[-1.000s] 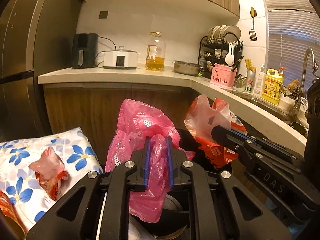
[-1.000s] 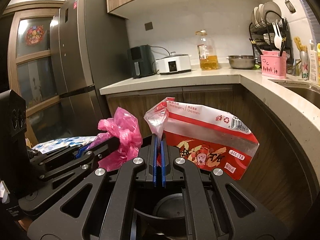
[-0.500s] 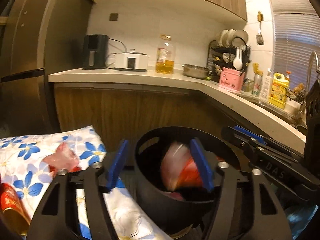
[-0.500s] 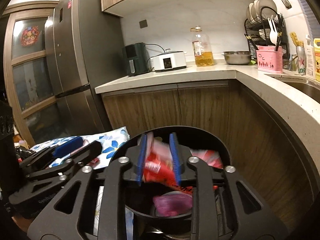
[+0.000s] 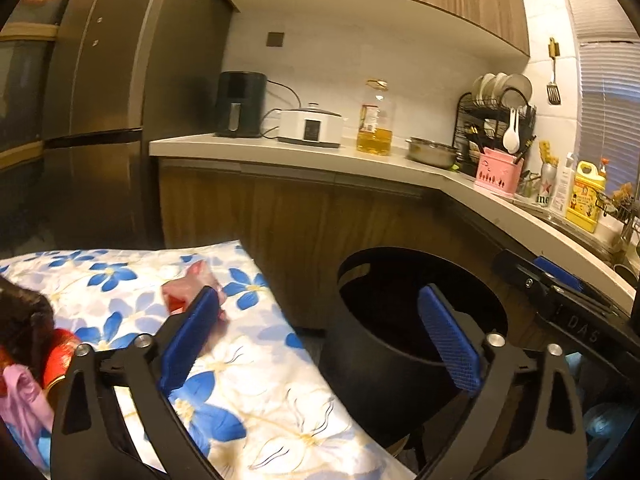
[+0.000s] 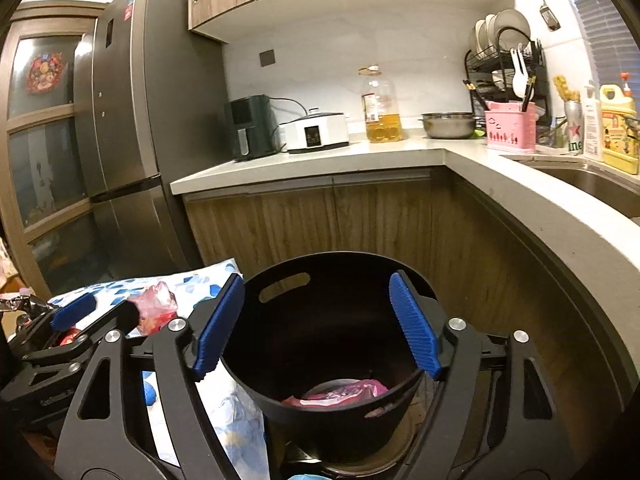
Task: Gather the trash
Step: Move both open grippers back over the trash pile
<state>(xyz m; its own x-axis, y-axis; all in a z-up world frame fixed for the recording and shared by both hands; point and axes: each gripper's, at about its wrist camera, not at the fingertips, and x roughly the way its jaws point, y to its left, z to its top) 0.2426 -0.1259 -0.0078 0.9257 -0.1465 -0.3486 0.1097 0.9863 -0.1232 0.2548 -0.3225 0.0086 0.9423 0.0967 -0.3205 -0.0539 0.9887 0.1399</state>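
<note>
A black round bin (image 6: 340,258) stands on the floor below me, with a pink plastic bag (image 6: 344,392) and red wrapper scraps lying inside. Over its mouth my right gripper (image 6: 317,280) has its jaws opening, with nothing between the blue pads. My left gripper (image 5: 317,291) is also opening and empty, straddling the gap between the bin (image 5: 360,380) and a floral cloth (image 5: 240,380). A crumpled pink-red wrapper (image 5: 188,288) lies on that cloth, just beyond the left fingertip. A red can-like item (image 5: 60,352) sits at the cloth's left edge.
A wood-fronted L-shaped counter (image 6: 320,160) runs behind and to the right of the bin, carrying an oil bottle (image 6: 380,108), a steel bowl, a dish rack and a sink. A tall grey fridge (image 6: 132,140) stands on the left. The other gripper (image 5: 560,284) reaches in from the right.
Both grippers went from shut to wide open. The pink bag and the red-and-white packet dropped into the bin. The left gripper shifted left toward the floral cloth.
</note>
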